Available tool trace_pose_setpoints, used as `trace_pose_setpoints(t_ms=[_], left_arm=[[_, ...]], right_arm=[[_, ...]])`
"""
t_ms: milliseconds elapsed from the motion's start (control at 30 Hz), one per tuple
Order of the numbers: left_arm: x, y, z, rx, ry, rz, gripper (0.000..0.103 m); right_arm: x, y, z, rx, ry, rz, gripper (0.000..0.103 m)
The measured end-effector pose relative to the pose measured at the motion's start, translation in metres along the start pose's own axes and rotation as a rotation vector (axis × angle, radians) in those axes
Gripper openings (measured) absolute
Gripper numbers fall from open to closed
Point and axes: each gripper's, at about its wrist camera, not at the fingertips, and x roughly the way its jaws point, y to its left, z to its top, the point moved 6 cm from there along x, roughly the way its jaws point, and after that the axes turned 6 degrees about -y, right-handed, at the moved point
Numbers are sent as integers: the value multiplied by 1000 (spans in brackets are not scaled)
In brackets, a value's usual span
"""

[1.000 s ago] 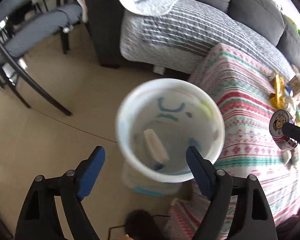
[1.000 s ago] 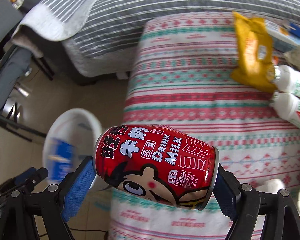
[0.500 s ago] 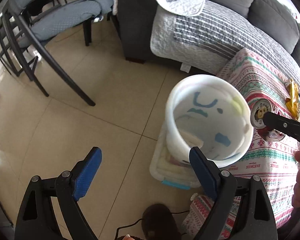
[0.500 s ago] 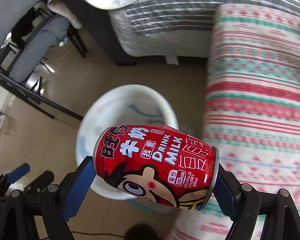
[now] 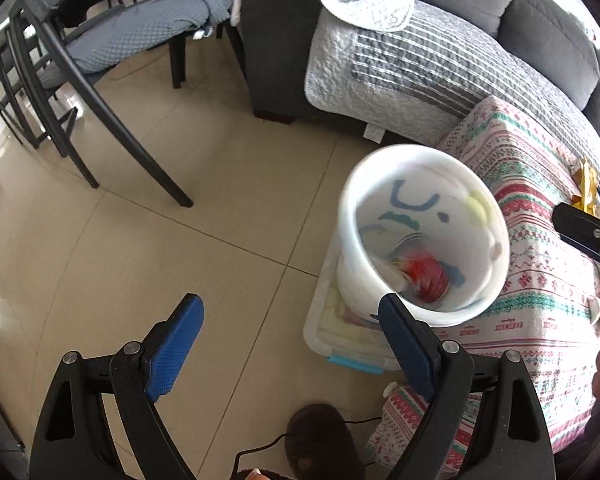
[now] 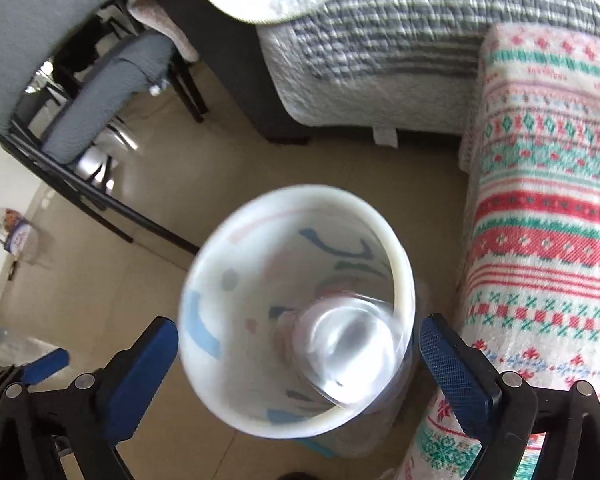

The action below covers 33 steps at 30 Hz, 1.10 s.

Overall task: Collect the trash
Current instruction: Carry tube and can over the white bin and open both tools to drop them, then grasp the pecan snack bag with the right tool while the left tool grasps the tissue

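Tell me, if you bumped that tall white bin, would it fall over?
Maybe. The white bin is tall and narrow and seems to stand on a plastic box, not the floor, so a hard bump near its rim could tip it. It looks thin-walled and holds little besides the red can, so it is probably light and slides easily.

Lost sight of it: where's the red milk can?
In both wrist views the red milk can lies inside the white bin, beside the patterned tablecloth.

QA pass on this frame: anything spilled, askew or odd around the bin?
Nothing spilled. The red can is inside the white bin, blurred. One oddity: the bin stands on a clear lidded box rather than the floor, beside the table.
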Motion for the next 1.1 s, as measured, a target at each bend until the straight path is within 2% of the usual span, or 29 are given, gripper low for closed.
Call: trace_pose_setpoints(t_ms=[200, 300, 500, 667, 867, 1100], left_arm=[[-6, -30, 1, 36, 11, -37, 91], [-10, -50, 0, 69, 17, -56, 91], [-18, -101, 0, 119, 36, -108, 91], [-24, -143, 3, 153, 34, -134, 91], [-29, -192, 4, 181, 38, -175, 91], [-21, -237, -1, 245, 63, -197, 91]], right_arm=[[-45, -25, 1, -18, -16, -89, 100], [-74, -54, 0, -3, -21, -183, 100], [-135, -132, -8, 115, -49, -308, 100], [-168, -203, -29, 244, -18, -417, 100], [-192, -261, -51, 355, 26, -464, 100], [-186, -287, -72, 411, 101, -452, 100]])
